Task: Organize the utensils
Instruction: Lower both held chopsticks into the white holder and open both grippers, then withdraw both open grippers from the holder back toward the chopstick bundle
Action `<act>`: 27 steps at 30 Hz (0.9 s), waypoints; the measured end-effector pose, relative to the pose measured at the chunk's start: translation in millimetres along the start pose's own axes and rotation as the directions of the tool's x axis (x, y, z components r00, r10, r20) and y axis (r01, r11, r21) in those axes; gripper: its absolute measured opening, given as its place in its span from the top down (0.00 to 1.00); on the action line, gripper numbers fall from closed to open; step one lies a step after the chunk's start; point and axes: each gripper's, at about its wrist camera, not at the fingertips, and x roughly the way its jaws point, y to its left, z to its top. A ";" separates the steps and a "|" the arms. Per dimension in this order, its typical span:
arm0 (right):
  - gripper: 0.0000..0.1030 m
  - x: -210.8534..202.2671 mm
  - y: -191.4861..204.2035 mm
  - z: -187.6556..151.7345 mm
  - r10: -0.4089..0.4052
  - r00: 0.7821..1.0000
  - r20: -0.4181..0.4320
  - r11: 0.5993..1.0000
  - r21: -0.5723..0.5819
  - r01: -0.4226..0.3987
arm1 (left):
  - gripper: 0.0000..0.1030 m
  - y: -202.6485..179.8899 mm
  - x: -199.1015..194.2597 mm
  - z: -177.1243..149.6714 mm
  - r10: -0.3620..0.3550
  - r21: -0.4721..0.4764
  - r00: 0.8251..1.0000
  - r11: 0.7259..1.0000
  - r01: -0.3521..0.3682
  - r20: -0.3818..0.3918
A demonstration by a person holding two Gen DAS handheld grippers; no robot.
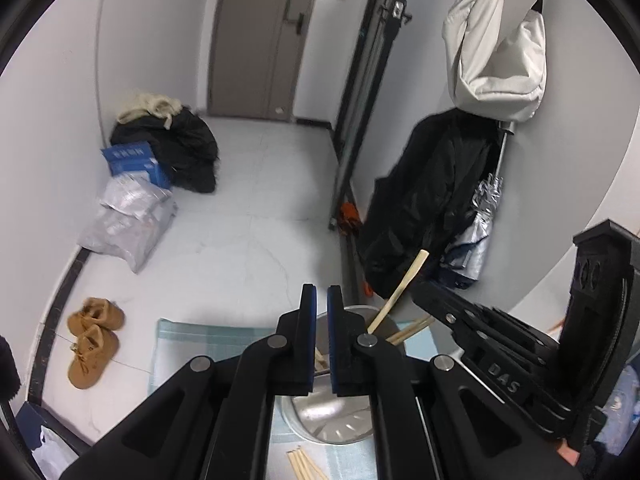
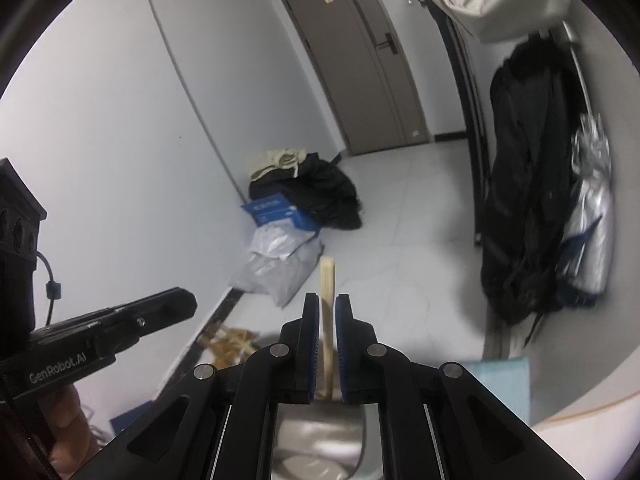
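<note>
Even, cool indoor light, soft shadows, no visible source. Heavy fisheye bending and black vignette at the corners in both views. Left-wrist view is sharp, with mild glare on the metal pot [image 1: 332,420]; right-wrist view is motion-blurred, worst on the hanging coat [image 2: 524,200] and lower edge.
</note>
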 end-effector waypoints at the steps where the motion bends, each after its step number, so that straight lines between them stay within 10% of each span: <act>1: 0.91 -5.2 -0.6 -3.1 -0.012 1.000 0.003 1.000 -0.001 0.012 | 0.99 0.3 -5.2 -2.5 -0.001 -0.009 1.000 1.000 0.001 0.013; 5: 0.84 -29.5 -0.1 -11.7 -0.030 0.999 0.032 0.999 0.013 0.029 | 0.88 0.5 -13.2 -9.4 0.026 -0.026 1.000 0.999 -0.026 0.014; 10: 0.73 -62.4 8.3 -22.8 -0.073 0.995 0.065 0.997 -0.010 0.074 | 0.51 -4.4 -32.1 -21.6 0.051 -0.015 0.997 0.999 -0.050 0.061; 27: 0.51 -129.8 33.9 -83.1 -0.100 0.987 0.124 0.994 -0.033 0.105 | 0.26 -5.2 -72.0 -77.0 0.124 -0.029 0.986 0.992 -0.122 0.111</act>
